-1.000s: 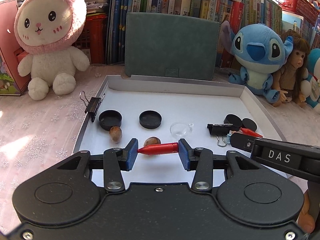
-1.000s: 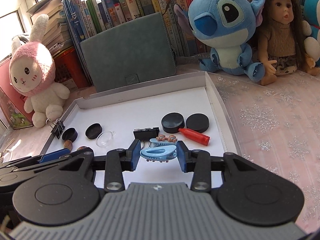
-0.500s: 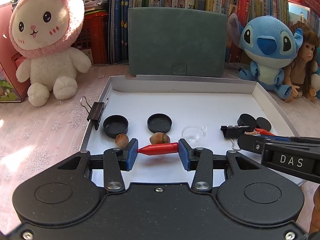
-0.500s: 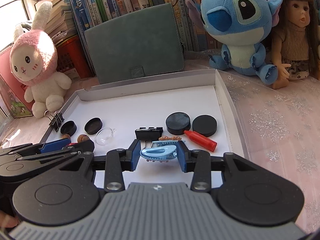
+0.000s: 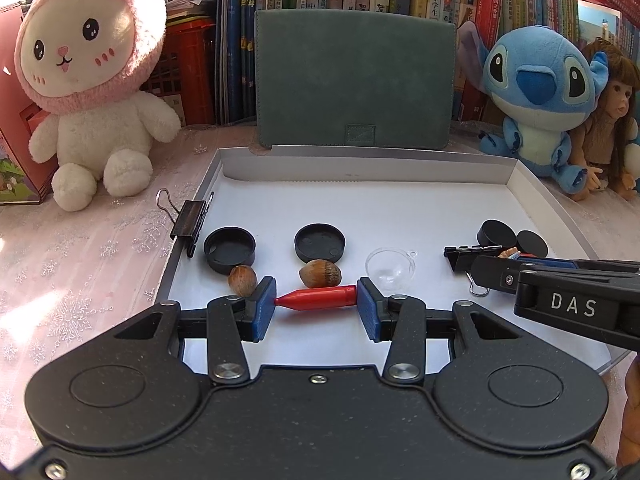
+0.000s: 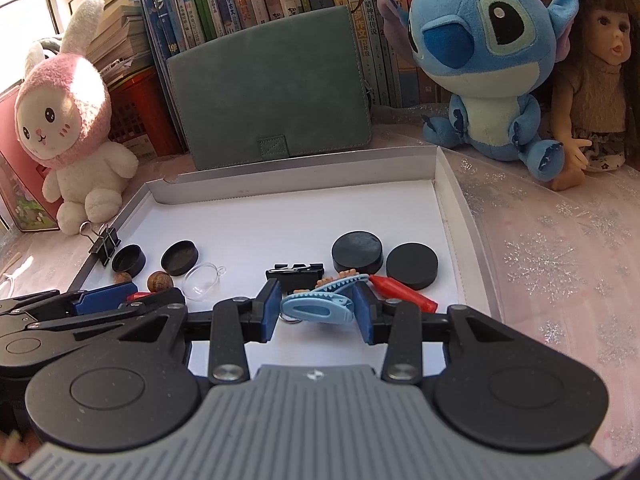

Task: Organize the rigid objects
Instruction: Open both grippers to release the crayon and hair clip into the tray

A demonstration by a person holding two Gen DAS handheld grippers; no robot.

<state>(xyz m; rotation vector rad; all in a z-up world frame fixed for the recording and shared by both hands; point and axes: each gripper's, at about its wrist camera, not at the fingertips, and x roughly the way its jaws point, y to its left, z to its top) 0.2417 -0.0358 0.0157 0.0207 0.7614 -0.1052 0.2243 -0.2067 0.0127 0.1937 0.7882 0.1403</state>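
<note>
My left gripper [image 5: 316, 310] is shut on a red bullet-shaped piece [image 5: 316, 299] and holds it lengthwise just above the white tray [image 5: 360, 168], near its front left. Two hazelnuts [image 5: 320, 273] lie just beyond it. My right gripper [image 6: 316, 310] is shut on a light blue hair clip [image 6: 318, 309] over the tray's front right. A second red piece [image 6: 402, 292], another blue clip [image 6: 342, 282] and a black binder clip [image 6: 294, 273] lie just past it.
Two black caps [image 5: 230, 244] and a clear dome [image 5: 390, 269] lie in the tray's left half, two black discs [image 6: 358, 251] at right. A binder clip [image 5: 188, 224] grips the left rim. Plush toys, a doll, a green case [image 5: 354, 80] and books stand behind.
Both grippers have drawn back and risen a little while keeping their hold. The objects in the tray have not moved.
</note>
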